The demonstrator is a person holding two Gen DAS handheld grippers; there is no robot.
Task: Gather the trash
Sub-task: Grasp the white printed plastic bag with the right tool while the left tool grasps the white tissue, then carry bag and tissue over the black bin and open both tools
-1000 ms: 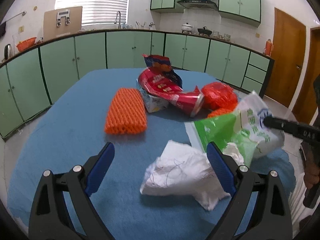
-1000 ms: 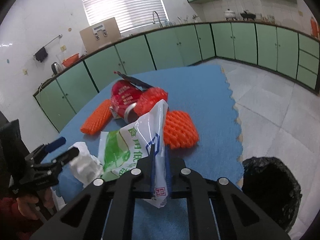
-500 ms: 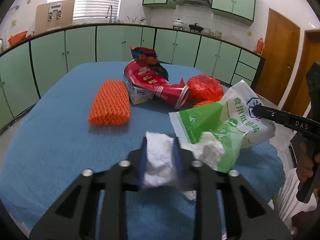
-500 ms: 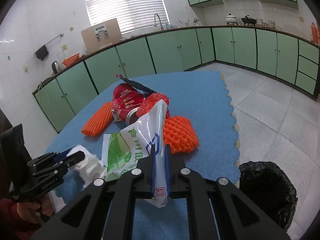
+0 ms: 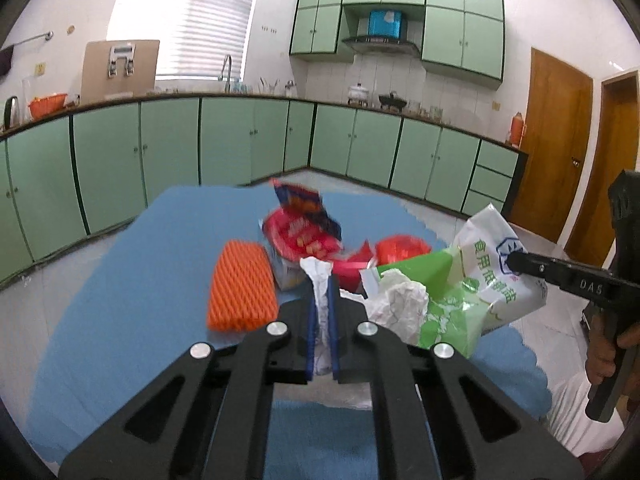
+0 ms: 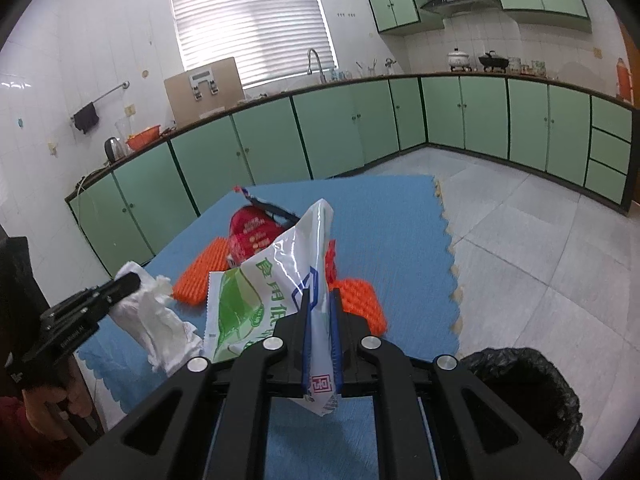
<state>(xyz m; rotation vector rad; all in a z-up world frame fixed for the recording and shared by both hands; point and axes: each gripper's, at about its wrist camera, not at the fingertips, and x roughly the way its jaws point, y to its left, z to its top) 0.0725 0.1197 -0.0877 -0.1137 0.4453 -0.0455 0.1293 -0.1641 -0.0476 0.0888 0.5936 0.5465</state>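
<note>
a blue mat (image 5: 152,248) covers the table in a kitchen lined with green cabinets (image 6: 328,136), and the trash sits in a loose heap toward its far middle. beside the table's near right corner, on the tiled floor, stands a bin lined with a black bag (image 6: 524,396), its mouth open upward.

the right gripper (image 6: 320,300) is clamped on a white and green plastic bag (image 6: 276,292), its blue-padded fingers pressed flat against the bag's lower edge, which hangs below them; the bag rises above the mat, tilted toward the heap. in the left wrist view the same bag (image 5: 480,280) is held at its right side by that gripper's black tip.

the left gripper (image 5: 322,308) is closed on a crumpled white tissue (image 5: 320,280), a strip of it pinched between the fingers, the rest bunched to the right against the plastic bag. from the right wrist view the tissue (image 6: 156,316) hangs from the gripper clear of the mat.

left on the mat: a red snack packet (image 5: 300,236) with a torn blue and orange flap standing up, an orange foam net (image 5: 240,284) lying flat to its left, a second orange foam net (image 6: 360,304) close behind the right gripper, and a red mesh bundle (image 5: 402,248) near the packet's right.
</note>
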